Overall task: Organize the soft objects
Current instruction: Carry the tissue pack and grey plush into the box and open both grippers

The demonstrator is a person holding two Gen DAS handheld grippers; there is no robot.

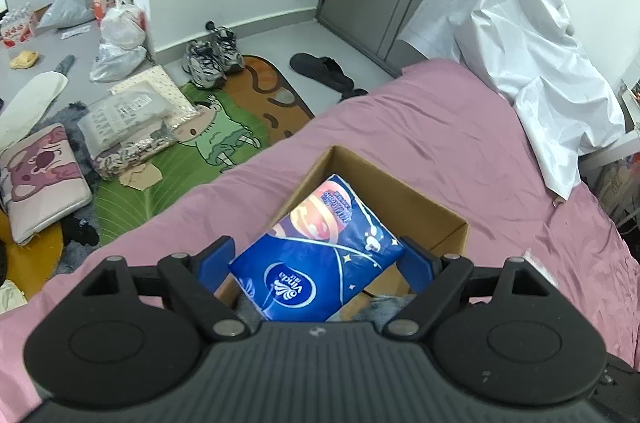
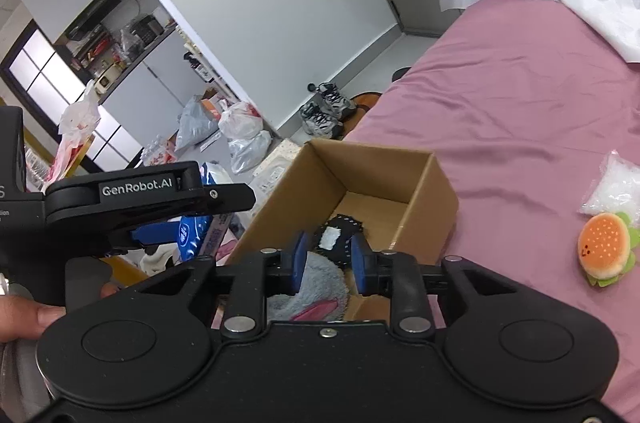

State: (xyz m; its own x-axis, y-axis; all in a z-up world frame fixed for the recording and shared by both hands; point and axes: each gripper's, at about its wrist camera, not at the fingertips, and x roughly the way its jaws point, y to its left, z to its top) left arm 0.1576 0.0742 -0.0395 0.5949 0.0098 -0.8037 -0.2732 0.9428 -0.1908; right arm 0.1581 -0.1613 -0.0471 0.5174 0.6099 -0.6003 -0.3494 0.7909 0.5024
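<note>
The left tongs (image 1: 316,263) clamp one blue tissue pack (image 1: 320,255) above one cardboard box (image 1: 436,207) on the bed (image 1: 440,119). The right tongs (image 2: 330,265), apart and empty, hover over a grey plush (image 2: 316,283) inside; one burger toy (image 2: 606,249) lies nearby.

My left tool (image 1: 316,265), matt black plastic with blue pads and bare metal pivot pins, pinched a glossy plastic-wrapped tissue pack (image 1: 320,255) over a plain matt cardboard box (image 1: 436,223). The bed (image 1: 440,127) wore smooth pink cloth with a faint sheen. Inside the box, seen past my right tool (image 2: 329,263), lay fluffy grey fabric (image 2: 316,283). A fuzzy plush burger (image 2: 606,251) sat by a crinkly clear plastic bag (image 2: 612,189).
</note>
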